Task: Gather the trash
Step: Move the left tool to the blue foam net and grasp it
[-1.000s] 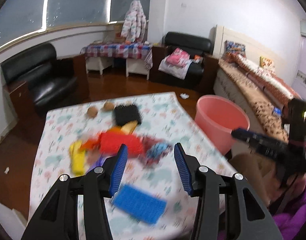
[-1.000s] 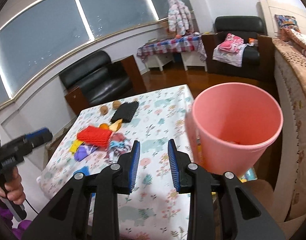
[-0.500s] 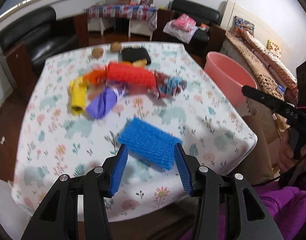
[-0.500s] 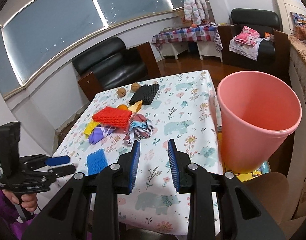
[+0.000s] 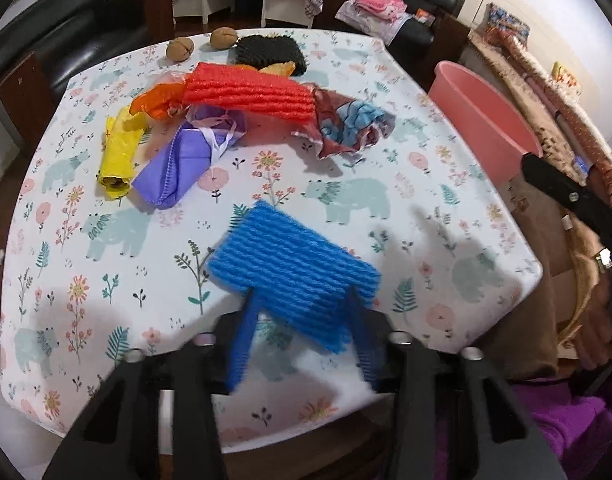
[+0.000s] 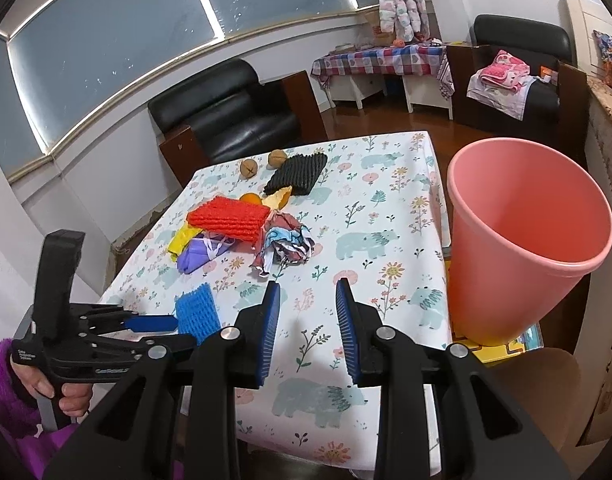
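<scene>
While both tongs gape, left tongs [image 5: 301, 332] straddle the blue foam net [image 5: 293, 276], hiding its near edge.

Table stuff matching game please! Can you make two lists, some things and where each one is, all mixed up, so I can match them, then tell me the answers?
Things:
1. blue foam net
2. black foam net
3. pink bin
4. yellow bag

Places:
A. far end of the table, by the two walnuts
B. off the table, beside its edge
C. between the left gripper fingers
D. next to the purple bag

Pairs: 1-C, 2-A, 3-B, 4-D
</scene>
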